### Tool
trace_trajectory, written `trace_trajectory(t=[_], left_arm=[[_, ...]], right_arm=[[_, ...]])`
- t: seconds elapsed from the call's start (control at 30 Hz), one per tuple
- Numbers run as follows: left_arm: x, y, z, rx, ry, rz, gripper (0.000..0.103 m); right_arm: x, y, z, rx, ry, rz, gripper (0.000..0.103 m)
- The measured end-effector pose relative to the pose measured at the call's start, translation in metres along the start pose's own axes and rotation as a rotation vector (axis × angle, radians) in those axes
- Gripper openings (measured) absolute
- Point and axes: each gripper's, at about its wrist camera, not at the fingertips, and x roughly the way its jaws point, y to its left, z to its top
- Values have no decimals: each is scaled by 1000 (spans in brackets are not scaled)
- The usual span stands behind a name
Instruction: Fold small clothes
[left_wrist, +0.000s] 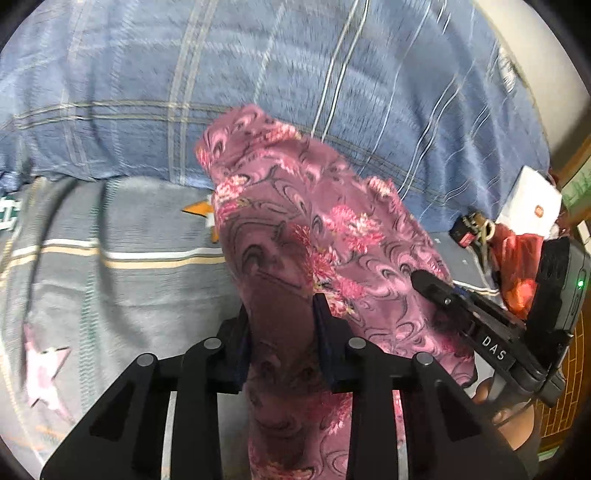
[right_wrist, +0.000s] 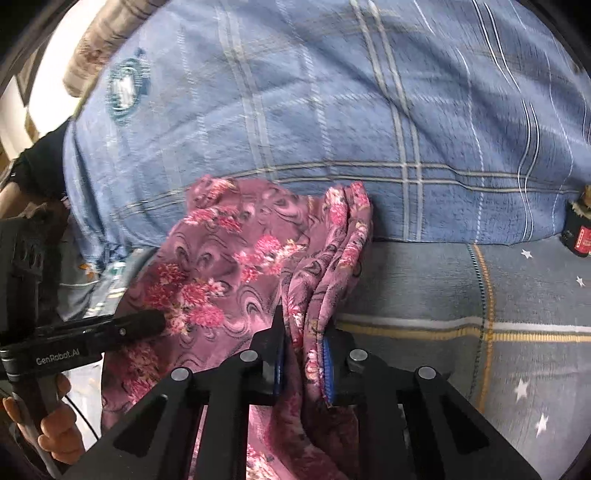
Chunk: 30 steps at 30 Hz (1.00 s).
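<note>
A small mauve garment with pink flowers (left_wrist: 295, 206) hangs lifted above the bed. My left gripper (left_wrist: 282, 321) is shut on one part of its edge, the cloth draped between the fingers. My right gripper (right_wrist: 303, 347) is shut on another bunched edge of the same garment (right_wrist: 229, 258). The right gripper also shows at the right of the left wrist view (left_wrist: 443, 291), and the left gripper at the left of the right wrist view (right_wrist: 122, 325). The two grippers are close together, the cloth spanning between them.
A grey bedsheet with stars and stripes (left_wrist: 110, 258) lies below. A bulky blue plaid quilt (right_wrist: 332, 110) is piled behind the garment. Keys and a small red item (left_wrist: 472, 229), red cloth (left_wrist: 517, 258) and a white box (left_wrist: 528, 199) sit at the right.
</note>
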Motion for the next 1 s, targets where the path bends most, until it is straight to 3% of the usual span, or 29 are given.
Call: trace_trajectory(t=[0.2, 0.4, 0.73, 1.0], left_arm=[[-63, 24, -29, 5, -45, 2, 27], [-104, 60, -63, -23, -70, 23, 27], [-108, 98, -112, -83, -10, 39, 27], [-79, 110, -137, -86, 76, 74, 30]], right_arm=[[-37, 52, -26, -26, -47, 69, 16], [-45, 103, -58, -51, -62, 120, 16], [-33, 131, -106, -50, -3, 147, 16], [-7, 107, -142, 21, 74, 122, 17]])
